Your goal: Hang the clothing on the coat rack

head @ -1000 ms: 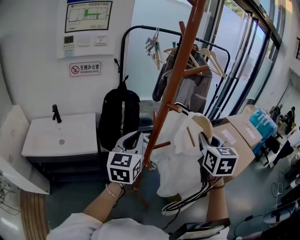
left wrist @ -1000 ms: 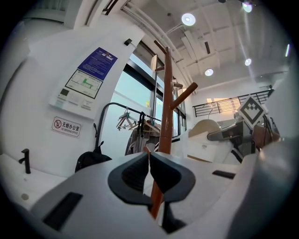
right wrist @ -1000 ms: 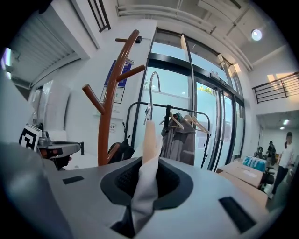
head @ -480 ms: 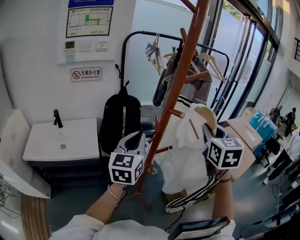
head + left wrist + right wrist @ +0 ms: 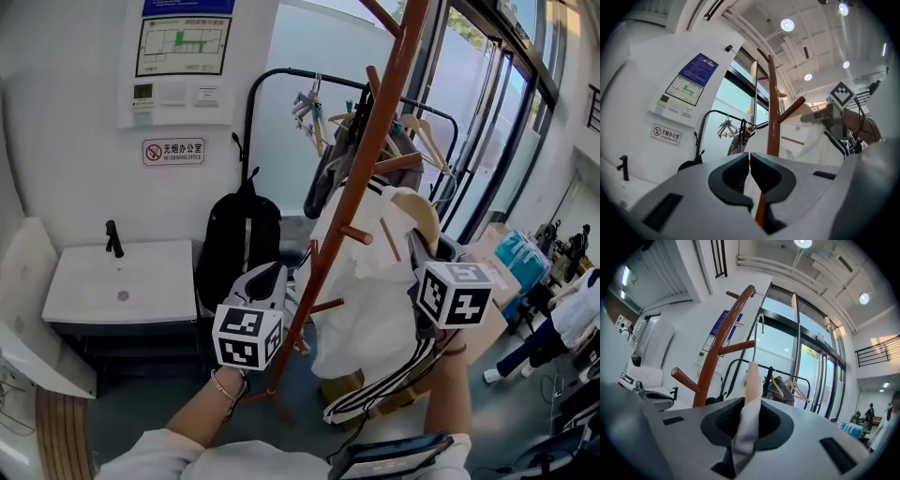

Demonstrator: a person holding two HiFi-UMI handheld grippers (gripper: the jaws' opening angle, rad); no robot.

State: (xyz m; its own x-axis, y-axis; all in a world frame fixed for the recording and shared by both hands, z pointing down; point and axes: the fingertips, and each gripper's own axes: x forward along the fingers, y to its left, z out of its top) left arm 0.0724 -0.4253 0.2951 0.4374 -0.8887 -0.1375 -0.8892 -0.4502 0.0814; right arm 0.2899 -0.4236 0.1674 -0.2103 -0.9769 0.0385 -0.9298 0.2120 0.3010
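The brown wooden coat rack (image 5: 367, 159) rises in the middle, with short pegs (image 5: 356, 233) sticking out. A white garment with black stripes (image 5: 366, 300) hangs on a wooden hanger (image 5: 419, 212) just right of the pole. My right gripper (image 5: 424, 253) is shut on the hanger's end and the white cloth (image 5: 745, 427); the hanger's metal hook (image 5: 757, 333) stands up beside the rack (image 5: 723, 341). My left gripper (image 5: 278, 272) sits low on the pole's left side with its jaws shut. Nothing shows between its pads (image 5: 743, 171); the pole (image 5: 771, 108) stands just beyond them.
A white sink (image 5: 122, 281) is at the left under wall signs. A black backpack (image 5: 242, 234) hangs on a black clothes rail (image 5: 281, 80) that carries hangers and a grey coat (image 5: 398, 159). Glass doors, a cardboard box (image 5: 489, 323) and a person (image 5: 562, 323) are at the right.
My right gripper has lifted the hanger and white garment higher beside the pole. The left gripper has stayed near the lower pole.
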